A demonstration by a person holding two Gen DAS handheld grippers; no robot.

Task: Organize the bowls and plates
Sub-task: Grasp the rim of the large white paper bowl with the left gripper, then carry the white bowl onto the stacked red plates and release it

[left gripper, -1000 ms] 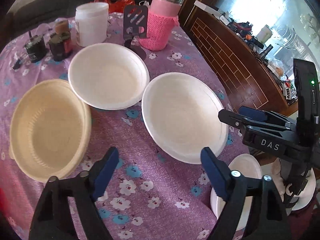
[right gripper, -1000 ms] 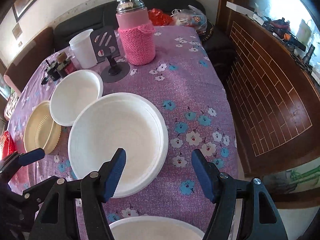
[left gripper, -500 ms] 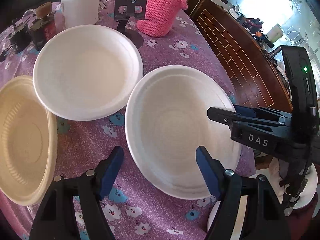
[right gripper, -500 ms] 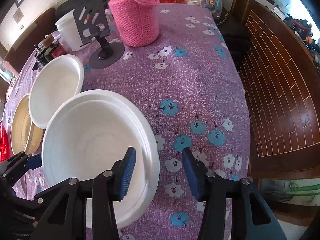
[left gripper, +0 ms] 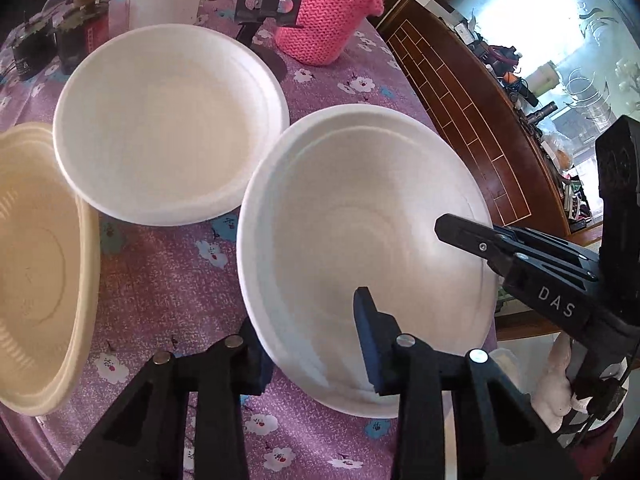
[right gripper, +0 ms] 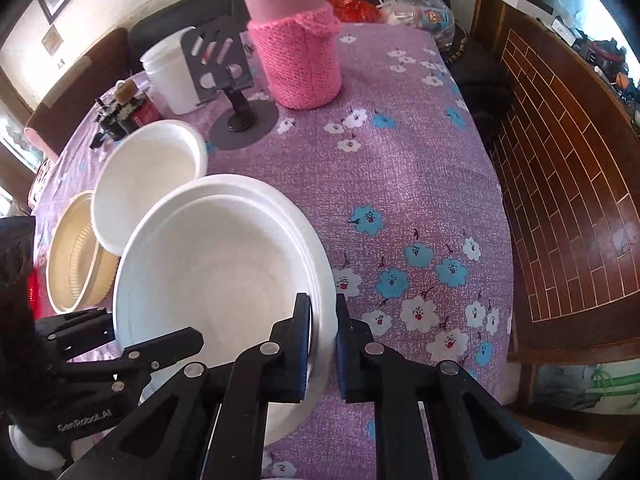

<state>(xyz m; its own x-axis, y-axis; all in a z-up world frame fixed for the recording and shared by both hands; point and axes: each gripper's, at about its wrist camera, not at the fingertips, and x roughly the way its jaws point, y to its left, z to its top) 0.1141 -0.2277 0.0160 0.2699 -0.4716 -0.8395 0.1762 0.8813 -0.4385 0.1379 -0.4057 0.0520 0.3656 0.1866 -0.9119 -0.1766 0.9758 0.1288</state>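
Purple cloth with a flower print covers the table (right gripper: 420, 184) I am working over, and everything sits on it. Nearest me is the large white plate (left gripper: 360, 216), close to the table's right edge, its far rim beside the white bowl (left gripper: 168, 120). The cream bowl (left gripper: 36, 264) lies left of both, its rim tucked under the white bowl's edge in my right view. My right gripper (right gripper: 323, 344) has its blue pads pinched onto the large white plate's right rim. My left gripper (left gripper: 312, 340) straddles the near rim, one finger inside the plate and one outside; whether it actually grips I cannot tell. Further back stand a flask in a pink knitted sleeve (right gripper: 298, 60), a white tub (right gripper: 168, 76) and a black phone stand (right gripper: 224, 68).
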